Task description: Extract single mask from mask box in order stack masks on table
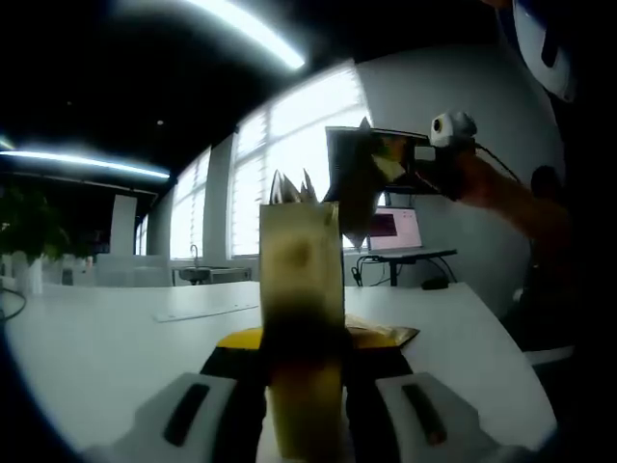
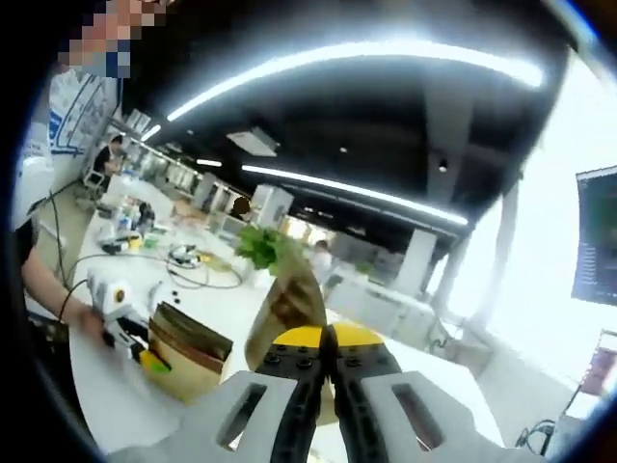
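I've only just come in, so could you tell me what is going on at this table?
A person holds a gripper in each hand over a white table. The left gripper is clamped on a tall tan mask box standing on the table, its torn top open. The right gripper, jaws closed, pinches a thin tan packet, apparently a single mask, lifted clear above the box. No stack of masks is visible on the table.

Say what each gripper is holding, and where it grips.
Left gripper clamps the mask box by its lower part. Right gripper pinches a mask by its bottom edge.
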Available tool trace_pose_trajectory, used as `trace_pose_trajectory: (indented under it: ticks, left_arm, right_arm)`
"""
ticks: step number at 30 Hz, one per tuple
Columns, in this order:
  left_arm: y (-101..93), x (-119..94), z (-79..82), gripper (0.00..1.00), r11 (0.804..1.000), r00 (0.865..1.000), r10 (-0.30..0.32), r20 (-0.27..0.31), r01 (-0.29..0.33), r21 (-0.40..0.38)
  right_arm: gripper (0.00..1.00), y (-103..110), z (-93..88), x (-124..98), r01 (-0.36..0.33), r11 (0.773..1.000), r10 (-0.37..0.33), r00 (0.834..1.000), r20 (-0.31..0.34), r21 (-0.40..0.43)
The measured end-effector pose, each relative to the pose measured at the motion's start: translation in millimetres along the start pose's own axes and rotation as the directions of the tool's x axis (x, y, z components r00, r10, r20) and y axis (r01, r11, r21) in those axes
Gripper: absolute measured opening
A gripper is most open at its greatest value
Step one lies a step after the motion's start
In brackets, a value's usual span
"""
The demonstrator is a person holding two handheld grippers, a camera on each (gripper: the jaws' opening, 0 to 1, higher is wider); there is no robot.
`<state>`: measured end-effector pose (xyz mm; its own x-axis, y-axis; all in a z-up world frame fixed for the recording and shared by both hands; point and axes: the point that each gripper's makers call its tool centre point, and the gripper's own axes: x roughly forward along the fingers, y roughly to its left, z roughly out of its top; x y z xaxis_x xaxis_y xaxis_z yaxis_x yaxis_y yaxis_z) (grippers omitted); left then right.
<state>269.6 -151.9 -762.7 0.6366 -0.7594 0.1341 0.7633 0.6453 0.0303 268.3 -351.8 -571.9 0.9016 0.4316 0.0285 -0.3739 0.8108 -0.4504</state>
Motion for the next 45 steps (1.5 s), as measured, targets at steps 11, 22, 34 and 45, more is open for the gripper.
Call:
trace_pose_trajectory:
  ticks: [11,22,34,45]
  left_arm:
    - [1.2,0,-0.8,0.33,1.0,1.0,0.0,0.0,0.0,0.0]
    - [1.1,-1,-1.3,0.33,1.0,1.0,0.001,-0.002,-0.001,0.001]
    - [1.2,0,-2.9,0.33,1.0,1.0,0.0,-0.009,0.0,0.002]
    - [0.3,1,-3.4,0.33,1.0,1.0,0.0,-0.014,0.0,0.005]
  right_arm:
    - [0.0,1,-34.7,8,0.014,1.0,-0.014,0.998,-0.069,-0.004]
    - [0.0,-1,-71.8,19,0.023,1.0,-0.022,0.991,-0.131,0.011]
    - [0.0,-7,-103.7,41,0.008,1.0,-0.003,0.986,-0.168,0.025]
    - [0.0,-7,-143.5,55,-0.023,0.996,-0.001,0.963,-0.271,-0.083]
